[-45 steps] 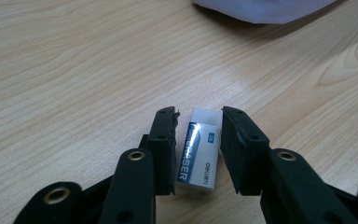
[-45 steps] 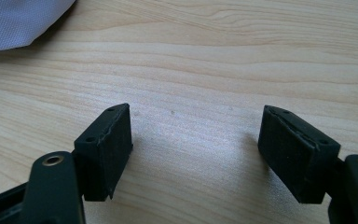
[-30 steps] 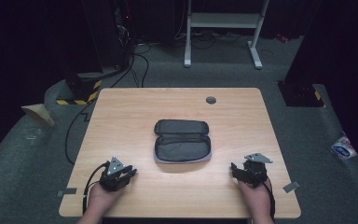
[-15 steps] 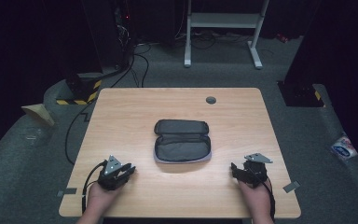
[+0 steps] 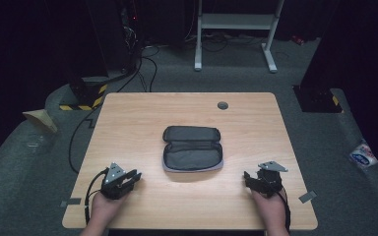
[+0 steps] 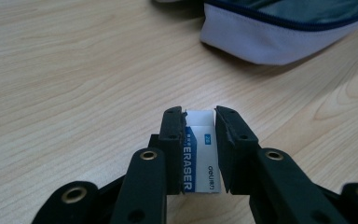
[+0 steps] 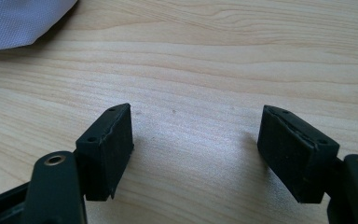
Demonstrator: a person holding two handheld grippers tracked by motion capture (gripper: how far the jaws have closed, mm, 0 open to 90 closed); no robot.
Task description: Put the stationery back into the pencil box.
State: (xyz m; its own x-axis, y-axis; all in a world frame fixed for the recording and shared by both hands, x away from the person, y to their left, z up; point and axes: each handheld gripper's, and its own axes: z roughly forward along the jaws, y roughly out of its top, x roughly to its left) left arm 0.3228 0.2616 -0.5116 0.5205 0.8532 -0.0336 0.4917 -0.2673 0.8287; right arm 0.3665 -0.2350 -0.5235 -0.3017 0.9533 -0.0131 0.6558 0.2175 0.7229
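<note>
On the near left part of the desk [image 5: 142, 113] the left claw [image 6: 199, 116] rests low, its jaws closed flat against the two sides of a white eraser [image 6: 200, 154] with a blue printed sleeve. The eraser stands on edge in the grip, its long axis running along the jaws and pointing ahead.

An open dark pencil case [image 5: 193, 149] lies at the middle of the desk, pale lining showing at its near rim. From the left claw it sits ahead and to the right, near but not touching. The case's long axis runs across the desk, and its open mouth faces up.

The right claw [image 5: 248, 179], at the near right, stands wide open with nothing between the jaws, only bare wood beneath. Both claws lie about equally near the case; the left one carries the load.

Judgement: the eraser is likely bound for the case.

Not determinable: the eraser's rear end, hidden behind the jaws, and whether the case holds anything.
</note>
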